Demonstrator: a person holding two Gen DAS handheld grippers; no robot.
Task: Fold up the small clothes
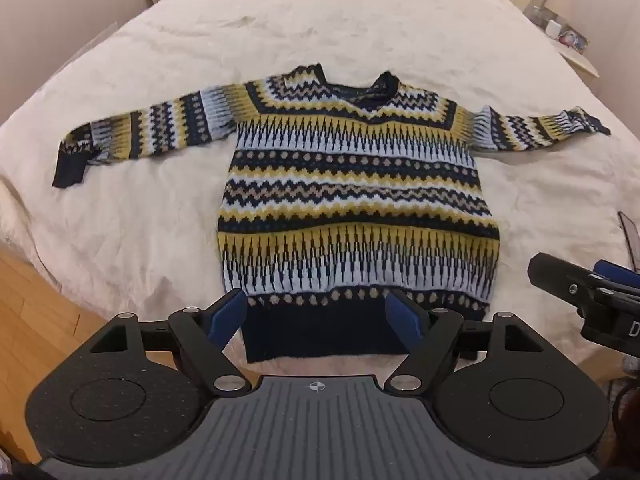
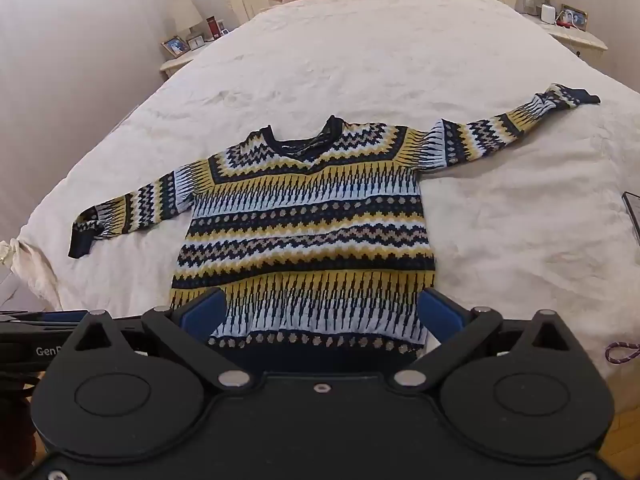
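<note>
A patterned knit sweater (image 1: 352, 192) in yellow, navy, white and tan lies flat on the bed, front up, both sleeves spread out to the sides, dark hem nearest me. It also shows in the right wrist view (image 2: 308, 232). My left gripper (image 1: 318, 312) is open and empty, held above the hem. My right gripper (image 2: 322, 314) is open and empty, also above the hem area. The right gripper shows at the right edge of the left wrist view (image 1: 592, 292).
The cream bedspread (image 1: 160, 220) covers the whole bed. Nightstands with lamps and photo frames stand at the head, left (image 2: 180, 46) and right (image 2: 568, 20). Wooden floor (image 1: 36, 320) lies at the near left. A dark object (image 2: 634, 216) lies at the bed's right edge.
</note>
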